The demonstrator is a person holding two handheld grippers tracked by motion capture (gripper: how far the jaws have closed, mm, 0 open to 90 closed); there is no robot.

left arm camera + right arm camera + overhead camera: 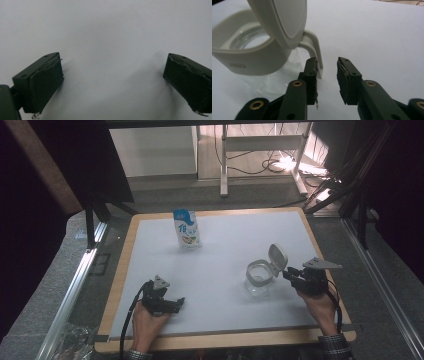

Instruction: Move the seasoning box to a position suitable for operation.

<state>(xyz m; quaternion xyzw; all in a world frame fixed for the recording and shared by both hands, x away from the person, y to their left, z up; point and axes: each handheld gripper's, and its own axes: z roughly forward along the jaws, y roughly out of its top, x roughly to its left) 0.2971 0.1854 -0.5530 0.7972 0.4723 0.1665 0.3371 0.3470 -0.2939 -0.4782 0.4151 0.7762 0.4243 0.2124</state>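
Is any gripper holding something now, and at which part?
Nothing is held. The right gripper is open beside the jug's handle; the left gripper is open over the table.

Dim surroundings, rear glare, soft close-up blur

On the white counter [220,270] a clear jug [259,277] with its white lid [278,256] flipped up stands at the right. The right gripper [290,273] sits just beside its handle side, held in the right hand [320,304]. The left gripper [176,304] rests low at the counter's near left. A blue-and-white carton [187,228] stands upright, well apart, toward the far edge.
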